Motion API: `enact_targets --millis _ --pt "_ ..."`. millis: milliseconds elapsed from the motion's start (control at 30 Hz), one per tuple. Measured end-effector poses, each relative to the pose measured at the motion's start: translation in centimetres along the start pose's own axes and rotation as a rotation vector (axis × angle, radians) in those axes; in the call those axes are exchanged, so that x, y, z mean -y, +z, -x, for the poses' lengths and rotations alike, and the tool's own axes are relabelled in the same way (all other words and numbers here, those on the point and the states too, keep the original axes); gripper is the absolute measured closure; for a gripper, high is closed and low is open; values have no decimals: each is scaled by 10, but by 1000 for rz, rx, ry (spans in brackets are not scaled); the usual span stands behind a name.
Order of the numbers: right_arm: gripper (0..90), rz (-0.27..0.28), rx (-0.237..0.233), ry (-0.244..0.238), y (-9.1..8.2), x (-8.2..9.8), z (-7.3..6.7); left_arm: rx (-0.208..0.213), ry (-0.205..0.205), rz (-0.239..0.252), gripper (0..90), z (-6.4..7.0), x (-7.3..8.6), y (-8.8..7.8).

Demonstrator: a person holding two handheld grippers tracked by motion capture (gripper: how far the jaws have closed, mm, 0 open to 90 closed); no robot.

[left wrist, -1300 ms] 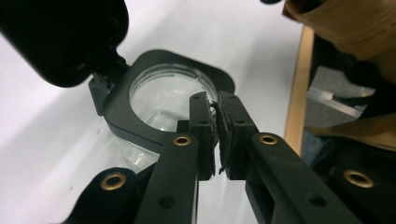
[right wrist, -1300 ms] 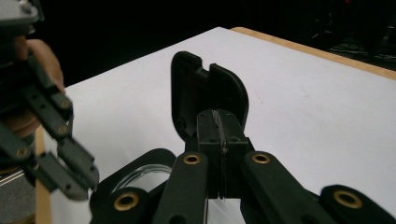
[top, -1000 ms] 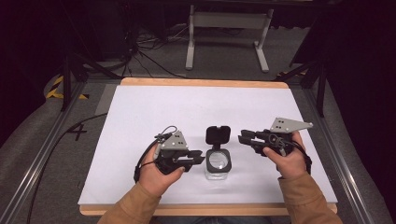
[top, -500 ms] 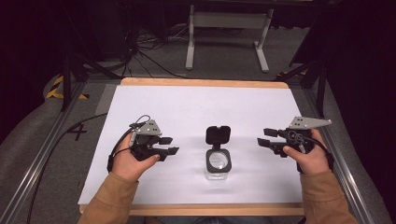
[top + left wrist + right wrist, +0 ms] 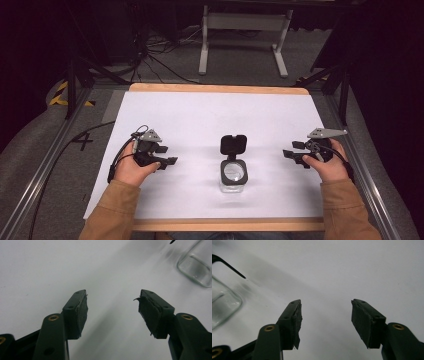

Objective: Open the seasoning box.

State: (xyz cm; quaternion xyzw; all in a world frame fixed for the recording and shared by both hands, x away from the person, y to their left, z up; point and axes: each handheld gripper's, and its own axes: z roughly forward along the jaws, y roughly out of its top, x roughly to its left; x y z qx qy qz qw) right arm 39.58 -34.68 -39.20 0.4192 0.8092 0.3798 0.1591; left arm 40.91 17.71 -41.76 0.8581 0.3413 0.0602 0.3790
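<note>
A clear square glass jar [image 5: 233, 176] stands at the middle front of the white table, its black hinged lid [image 5: 233, 145] flipped open behind it. My left gripper [image 5: 169, 154] rests well to the jar's left, its jaws having just been opening, with nothing between them. In the left gripper view its pads [image 5: 82, 312] stand wide apart and the jar [image 5: 196, 267] sits at the upper right. My right gripper [image 5: 291, 151] lies far to the jar's right, jaws also just opened wide and empty. In the right gripper view the jar [image 5: 223, 303] is at the left edge.
The white sheet [image 5: 215, 120] covers a wood-edged table [image 5: 220, 89]. Metal rails run along both sides. Cables and a grey stand [image 5: 243, 22] lie on the floor beyond the far edge.
Both hands have drawn outward from the jar, left hand to the left, right hand to the right, and sunk toward the table. Both grippers' jaws have spread apart. The jar stayed put.
</note>
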Motion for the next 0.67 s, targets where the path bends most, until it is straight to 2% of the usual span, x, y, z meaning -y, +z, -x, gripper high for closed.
enact_targets --millis 100,233,300,367,467,500,600,667 --pt "410 -31 14 7 9 6 4 -13 -40 6 378 -2 5 4" --pt "412 -47 44 4 23 16 10 -67 -37 4 350 -3 9 9" --pt "412 -41 60 -2 30 20 12 -70 -50 1 322 -3 9 11" --pt "412 -40 57 0 35 23 12 -81 -65 28 312 -2 11 15" --pt "410 -38 64 0 41 26 12 -60 -116 76 280 -2 13 18" --pt "404 -37 65 -1 41 26 11 -61 -117 71 267 -2 14 18" --pt "403 -33 63 -1 41 26 11 -90 -73 44 244 -2 14 20" --pt "403 -26 70 -3 40 25 11 -99 -63 42 238 -2 14 20"
